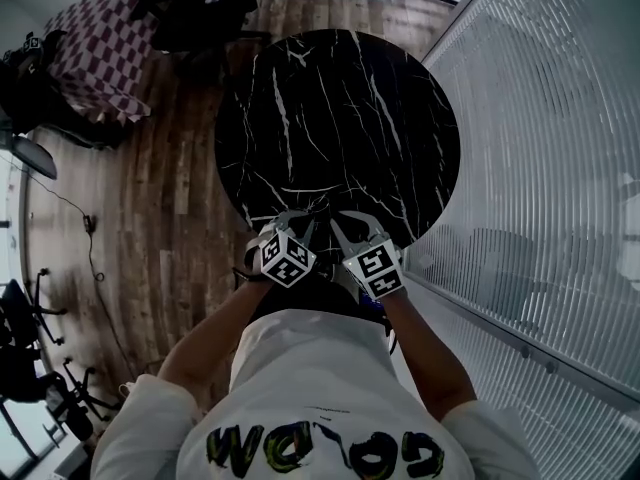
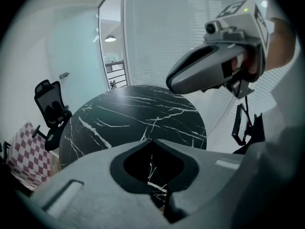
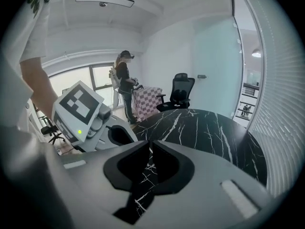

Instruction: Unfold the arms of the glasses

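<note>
No glasses show in any view. In the head view both grippers hang side by side over the near rim of a round black marble table (image 1: pixel 340 118). The left gripper (image 1: pixel 287 218) has its jaws closed tip to tip with nothing between them, as the left gripper view (image 2: pixel 151 140) shows. The right gripper (image 1: pixel 345 220) has a narrow slit between its jaws in its own view (image 3: pixel 150 144), and only the tabletop shows through the slit. Each gripper also appears in the other's view, the right one (image 2: pixel 171 82) high up and the left one (image 3: pixel 127 133) low at the left.
A glass wall with blinds (image 1: pixel 560 118) runs along the table's right side. A red-and-white checked cloth (image 1: pixel 100 48) and black office chairs (image 3: pixel 178 92) stand beyond the table on the wood floor. A person (image 3: pixel 125 87) stands by the far window.
</note>
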